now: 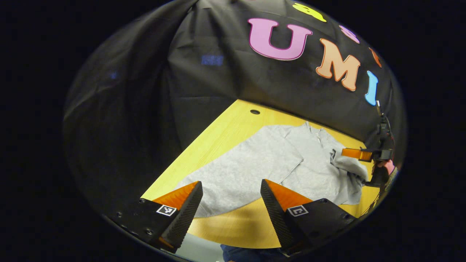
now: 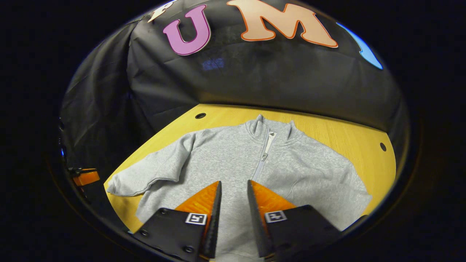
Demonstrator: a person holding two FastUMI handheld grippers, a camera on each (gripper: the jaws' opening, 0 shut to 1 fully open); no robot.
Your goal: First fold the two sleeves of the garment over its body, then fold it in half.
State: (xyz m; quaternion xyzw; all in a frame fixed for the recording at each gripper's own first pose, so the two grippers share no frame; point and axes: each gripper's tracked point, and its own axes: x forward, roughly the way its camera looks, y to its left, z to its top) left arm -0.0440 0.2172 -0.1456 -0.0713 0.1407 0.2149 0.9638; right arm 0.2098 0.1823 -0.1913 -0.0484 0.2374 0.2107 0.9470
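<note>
A grey zip-neck sweatshirt (image 2: 291,163) lies face up on the yellow table (image 2: 346,134), collar toward the wall. Its left sleeve (image 2: 145,178) is spread out flat toward the table's left edge. My right gripper (image 2: 234,182) hovers over the chest with its fingers close together and grey fabric between them. In the left gripper view the right sleeve (image 1: 349,169) bunches up toward that gripper (image 1: 358,154). My left gripper (image 1: 230,182) is open above the sweatshirt's (image 1: 251,163) left side, near the front edge, holding nothing. It also appears at the far left in the right gripper view as the left gripper (image 2: 85,178).
The table (image 1: 225,127) has round holes near its back corners (image 2: 200,115) (image 2: 382,146). Black cloth walls close in behind and at the left. A bare strip of wood (image 1: 236,225) runs along the front edge. Blue clothing of the person (image 1: 247,254) shows below it.
</note>
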